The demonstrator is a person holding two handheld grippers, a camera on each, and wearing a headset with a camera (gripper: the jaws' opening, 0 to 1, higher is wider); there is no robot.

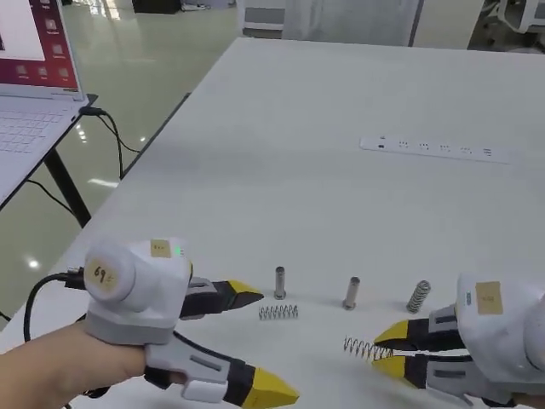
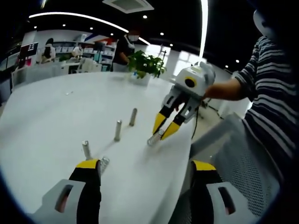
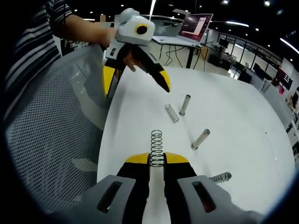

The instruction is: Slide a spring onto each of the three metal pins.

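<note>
Your right gripper (image 3: 156, 159) has its yellow-tipped jaws pinched almost shut on one end of a thin coiled metal spring (image 3: 156, 141). The rest of the coil pokes straight out ahead of the tips, low over the white tabletop (image 1: 341, 170).

Ahead of those jaws and off to their right, two short silver metal pins stand upright and bare: the nearer bare pin (image 3: 200, 139) and the farther bare pin (image 3: 185, 105). Close beside the right-hand jaw is the sleeved third pin (image 3: 219, 177), with a spring around it. A loose second spring (image 3: 171, 113) lies flat on the table just beside the farther bare pin.

Your left gripper (image 2: 145, 165) faces the right one from across that row, with its jaws spread wide and nothing between them. In the left gripper view, the loose second spring lies just off the tip of the left-hand jaw.
</note>
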